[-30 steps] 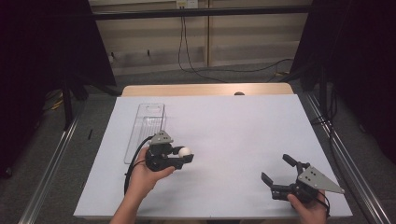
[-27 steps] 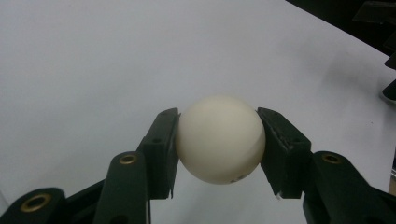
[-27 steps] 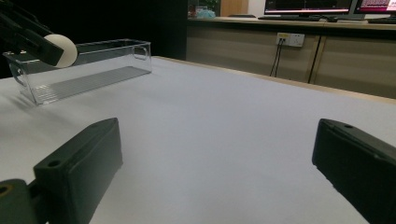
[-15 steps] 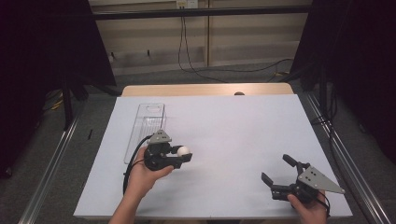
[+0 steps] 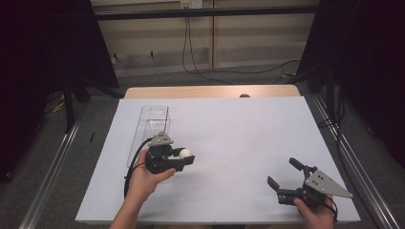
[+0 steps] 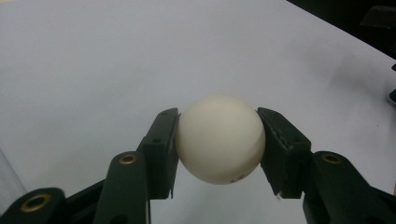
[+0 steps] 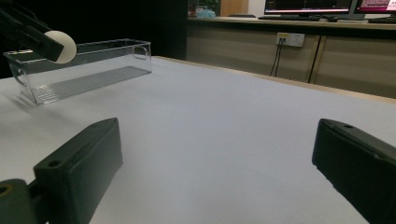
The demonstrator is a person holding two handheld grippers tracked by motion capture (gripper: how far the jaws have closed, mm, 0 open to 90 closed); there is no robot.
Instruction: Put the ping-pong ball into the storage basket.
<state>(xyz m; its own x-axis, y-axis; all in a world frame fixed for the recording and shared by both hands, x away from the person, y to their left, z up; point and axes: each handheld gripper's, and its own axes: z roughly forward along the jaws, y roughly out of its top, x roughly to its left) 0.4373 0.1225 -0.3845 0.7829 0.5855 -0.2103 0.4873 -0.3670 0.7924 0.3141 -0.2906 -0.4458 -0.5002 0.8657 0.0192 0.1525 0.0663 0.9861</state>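
Honestly not much had changed over the last second. Compared with the earlier high shots, the left gripper (image 5: 184, 158) sat in the same spot near the front left of the table (image 5: 239, 129), and the ball (image 5: 186, 153) was clamped between its jaws the whole time. The right gripper (image 5: 286, 182) hadn't budged either, parked near the front right corner with its jaws spread wide and nothing between them.

My read: the grab was already done and things were paused before the carry. The clear bin (image 5: 154, 120) stood just beyond the left hand (image 5: 143, 176), so I'd guess the ball was headed in there, but it hadn't started that way.

As for the ball itself: in the left gripper view it was a plain off-white sphere (image 6: 220, 139), smooth and matte, looking a lot like a ping-pong ball, with a tiny dark mark low on its underside. Both pads pressed it on opposite sides, about at its widest part, so the hold looked centred. It was off the table, with a soft shadow underneath. From the right gripper view you could see it (image 7: 63, 45) held up in front of the bin's (image 7: 88, 65) near end, and the bin looked empty.
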